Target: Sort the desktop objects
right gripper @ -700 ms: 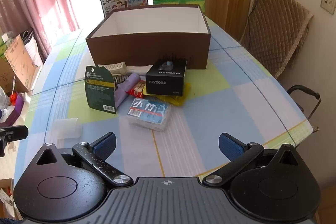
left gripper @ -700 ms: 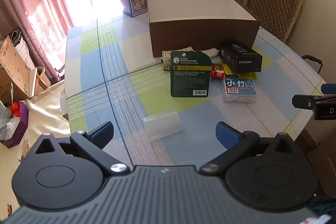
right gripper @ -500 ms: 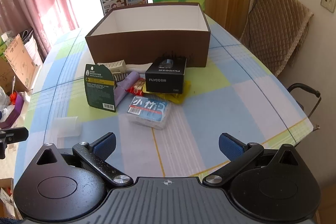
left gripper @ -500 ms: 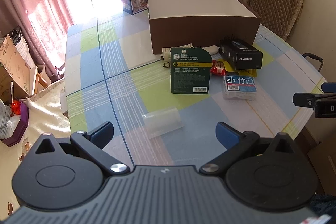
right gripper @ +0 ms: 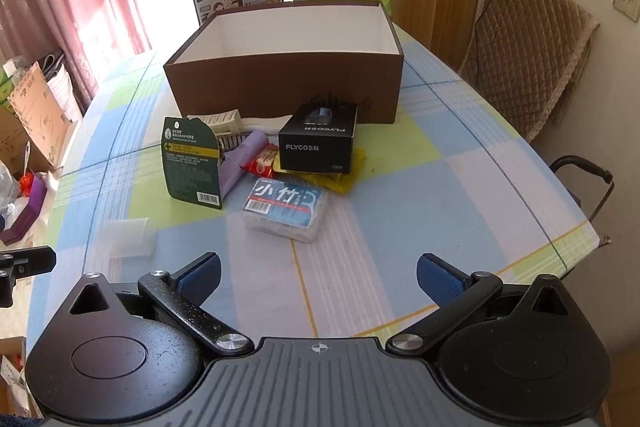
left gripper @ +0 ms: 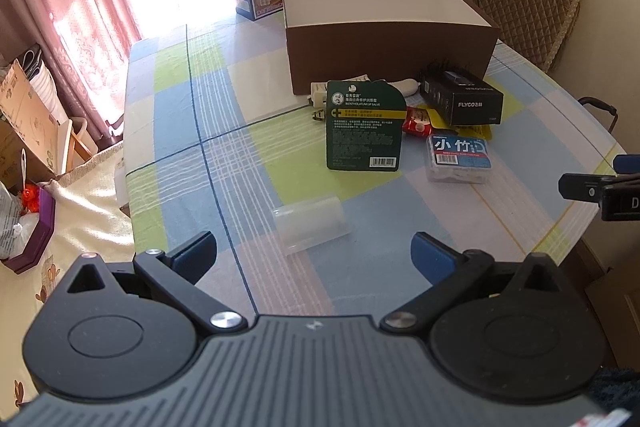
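Both the left tongs (left gripper: pixel 314 257) and right tongs (right gripper: pixel 319 275) hang wide apart and empty above the checked desk (right gripper: pixel 460 195), near a clear plastic cup (left gripper: pixel 309 225) lying on its side.

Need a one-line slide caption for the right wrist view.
Open right claw hovers over the plaid table, facing a floss box, FLYCO box and open brown box.

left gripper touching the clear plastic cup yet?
Apart. In the left wrist view the left gripper is open, and bare tablecloth shows between both blue fingertips and the clear plastic cup lying on its side ahead of them.
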{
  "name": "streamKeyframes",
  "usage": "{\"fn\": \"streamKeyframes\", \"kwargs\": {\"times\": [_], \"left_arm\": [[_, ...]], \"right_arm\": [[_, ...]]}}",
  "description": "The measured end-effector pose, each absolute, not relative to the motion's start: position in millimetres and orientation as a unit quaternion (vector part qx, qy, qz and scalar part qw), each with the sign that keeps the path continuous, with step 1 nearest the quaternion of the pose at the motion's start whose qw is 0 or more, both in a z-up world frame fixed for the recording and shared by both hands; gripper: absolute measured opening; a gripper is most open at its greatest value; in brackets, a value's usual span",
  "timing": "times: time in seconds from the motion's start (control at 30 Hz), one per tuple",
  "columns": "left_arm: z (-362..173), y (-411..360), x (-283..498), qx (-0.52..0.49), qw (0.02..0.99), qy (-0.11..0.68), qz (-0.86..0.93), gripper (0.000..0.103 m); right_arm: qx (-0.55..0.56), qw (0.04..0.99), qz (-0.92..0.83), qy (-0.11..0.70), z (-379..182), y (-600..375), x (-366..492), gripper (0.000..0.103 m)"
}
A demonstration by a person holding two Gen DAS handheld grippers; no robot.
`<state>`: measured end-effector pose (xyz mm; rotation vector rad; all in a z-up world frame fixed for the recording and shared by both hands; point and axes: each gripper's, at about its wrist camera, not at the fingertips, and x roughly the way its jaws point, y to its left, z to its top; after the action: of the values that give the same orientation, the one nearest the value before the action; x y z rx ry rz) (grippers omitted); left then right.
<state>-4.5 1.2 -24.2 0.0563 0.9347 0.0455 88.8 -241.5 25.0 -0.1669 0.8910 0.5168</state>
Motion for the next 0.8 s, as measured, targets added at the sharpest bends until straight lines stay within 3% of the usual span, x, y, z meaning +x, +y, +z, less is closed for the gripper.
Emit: {"fn": "streamKeyframes", "kwargs": {"times": [0.8], "left_arm": [[-25.9,2.4,-3.0,0.025,0.891,0.452,0.025,0.102]], "right_arm": [[-0.083,0.864,0.246,0.431,26.0,-237.6,92.9,0.101]]}}
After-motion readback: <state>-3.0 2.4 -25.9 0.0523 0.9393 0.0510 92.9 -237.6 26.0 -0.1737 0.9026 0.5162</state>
